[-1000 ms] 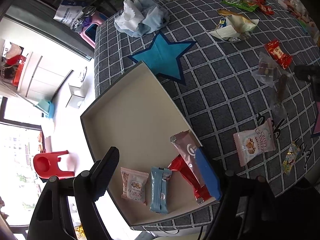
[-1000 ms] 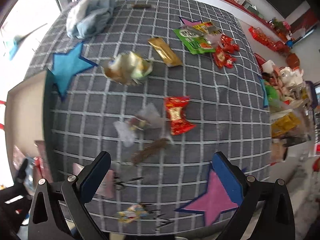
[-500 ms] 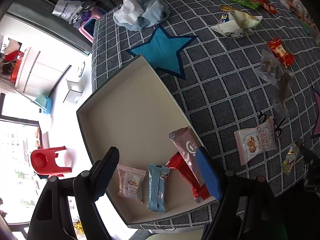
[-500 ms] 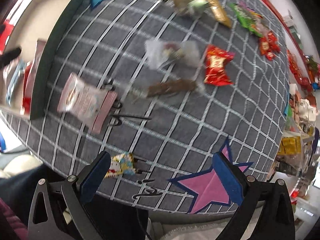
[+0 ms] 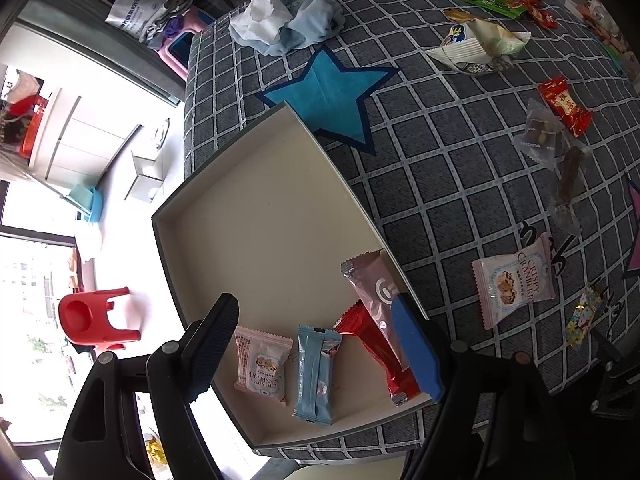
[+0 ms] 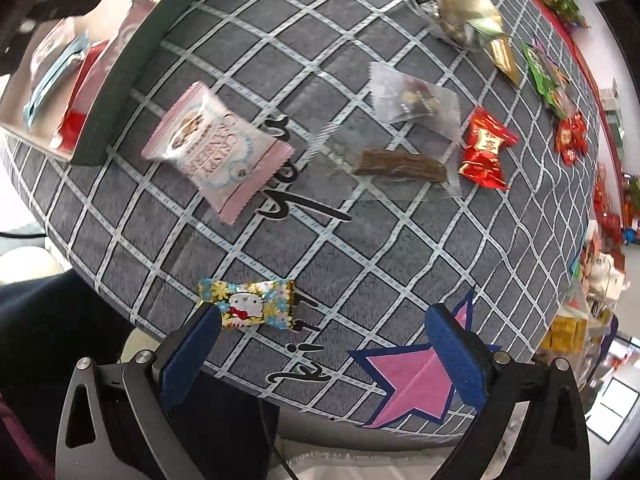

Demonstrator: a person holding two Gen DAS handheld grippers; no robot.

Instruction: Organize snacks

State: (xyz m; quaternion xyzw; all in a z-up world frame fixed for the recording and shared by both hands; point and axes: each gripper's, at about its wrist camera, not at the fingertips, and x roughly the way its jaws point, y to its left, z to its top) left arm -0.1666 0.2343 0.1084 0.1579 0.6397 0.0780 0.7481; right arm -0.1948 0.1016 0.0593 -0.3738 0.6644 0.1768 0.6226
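A shallow cream box point(image 5: 256, 216) holds several wrapped snacks: a pink cookie pack point(image 5: 262, 364), a blue bar point(image 5: 318, 372), a red bar point(image 5: 376, 348) and a long pink bar point(image 5: 370, 284). My left gripper point(image 5: 320, 344) is open and empty above them. My right gripper point(image 6: 332, 356) is open and empty over the table's near edge, its left finger beside a small Hello Kitty candy point(image 6: 250, 306). A pink cranberry cookie pack point(image 6: 212, 144) lies beside the box; it also shows in the left wrist view point(image 5: 514, 280).
On the grey checked cloth point(image 6: 400, 248) lie a brown bar in clear wrap point(image 6: 400, 166), a clear nut pack point(image 6: 414, 98), a red candy point(image 6: 486, 148), a crumpled bag point(image 6: 460, 16) and green packs point(image 6: 544, 76). Crumpled cloths point(image 5: 284, 24) lie at the far end.
My right gripper has swung down and toward the table's near edge, close over the Hello Kitty candy. My left gripper has stayed over the box, open.
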